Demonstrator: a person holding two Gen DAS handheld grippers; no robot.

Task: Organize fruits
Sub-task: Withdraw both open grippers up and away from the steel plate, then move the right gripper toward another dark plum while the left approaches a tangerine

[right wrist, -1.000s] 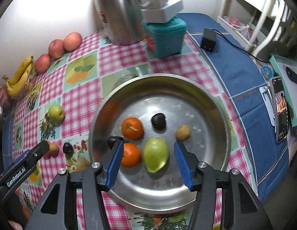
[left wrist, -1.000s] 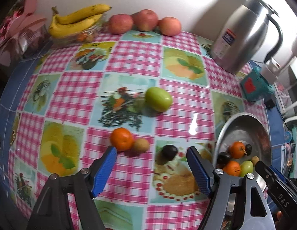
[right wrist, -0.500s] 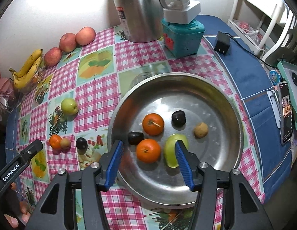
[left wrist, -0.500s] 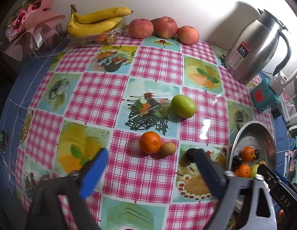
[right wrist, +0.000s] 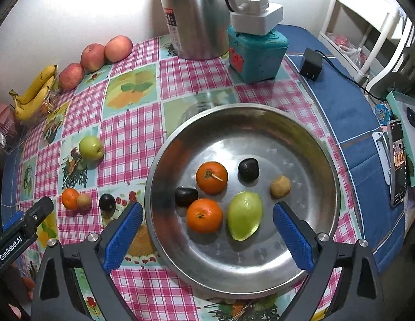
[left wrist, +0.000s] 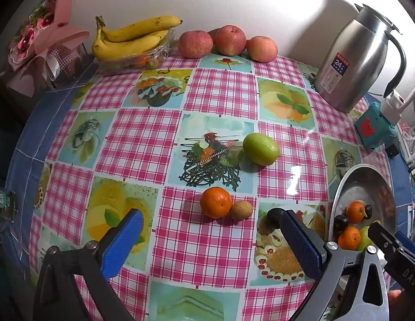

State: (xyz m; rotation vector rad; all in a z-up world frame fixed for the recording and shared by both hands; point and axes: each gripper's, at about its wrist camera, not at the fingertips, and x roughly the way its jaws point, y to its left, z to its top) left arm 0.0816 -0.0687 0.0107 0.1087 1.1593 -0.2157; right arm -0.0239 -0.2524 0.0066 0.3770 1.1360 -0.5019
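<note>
My left gripper is wide open above the checked tablecloth, nothing between its pads. Just beyond it lie an orange, a small brown fruit touching it, and a dark plum partly hidden by the right finger. A green apple lies farther back. The jaws of my right gripper are opening over the steel bowl, pressing on nothing. In the bowl lie a green fruit, two oranges, two dark plums and a small brown fruit.
A steel kettle and a teal box stand at the back right. Bananas on a clear tray and three red apples line the wall. A charger and a phone lie right of the bowl.
Both grippers' jaws have spread much wider. The left wrist view has pulled back, so the table fruits look farther off. The green fruit stays lying in the bowl.
</note>
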